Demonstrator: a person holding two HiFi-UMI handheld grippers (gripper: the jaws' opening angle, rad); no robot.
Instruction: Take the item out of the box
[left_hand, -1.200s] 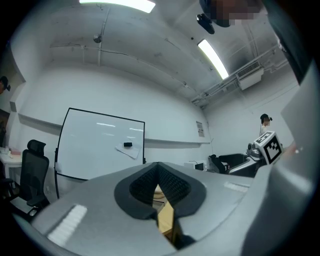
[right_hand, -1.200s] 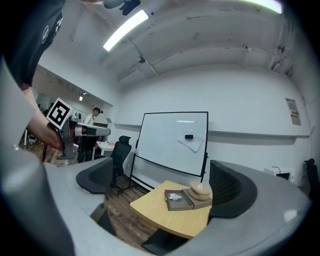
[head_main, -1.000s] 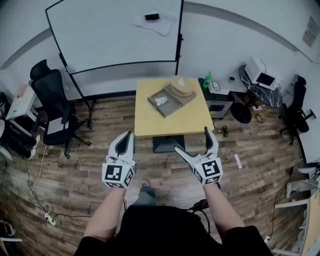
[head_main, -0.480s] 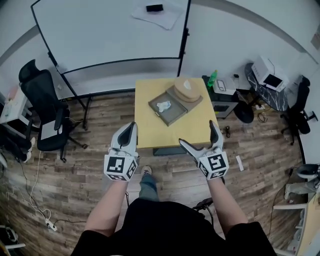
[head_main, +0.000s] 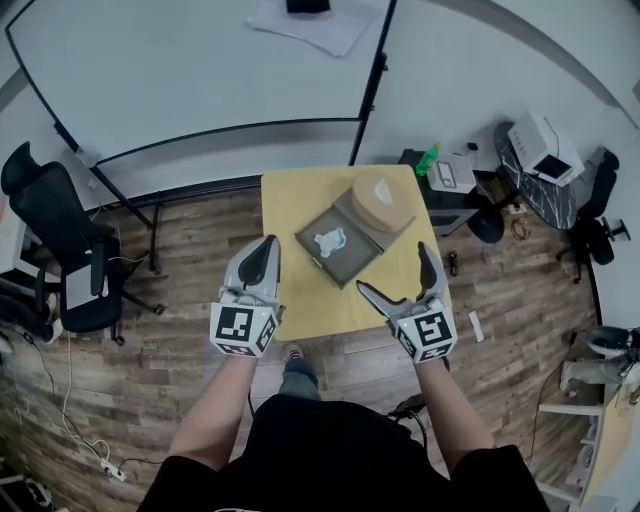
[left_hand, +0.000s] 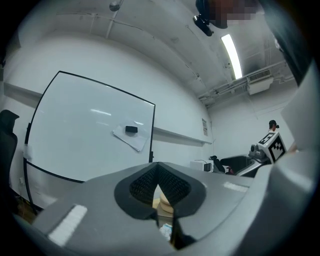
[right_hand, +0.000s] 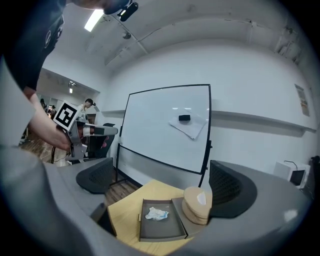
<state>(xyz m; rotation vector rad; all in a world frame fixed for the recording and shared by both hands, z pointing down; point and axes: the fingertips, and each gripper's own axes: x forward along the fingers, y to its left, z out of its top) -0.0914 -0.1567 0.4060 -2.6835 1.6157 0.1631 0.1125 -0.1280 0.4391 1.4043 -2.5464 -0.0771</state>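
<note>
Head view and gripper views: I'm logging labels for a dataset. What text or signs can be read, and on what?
No readable words or numbers.
Wall notice: too small to read.
Paper on whiteboard: no print visible.
Marker cubes: square codes, no letters.

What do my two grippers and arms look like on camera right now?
The left gripper and right gripper both have light grey curved jaws lined with dark textured pads. Each carries a white cube printed with black square markers; the right one's sits here. The person wears a black short-sleeved top, leaving the forearms bare.
</note>
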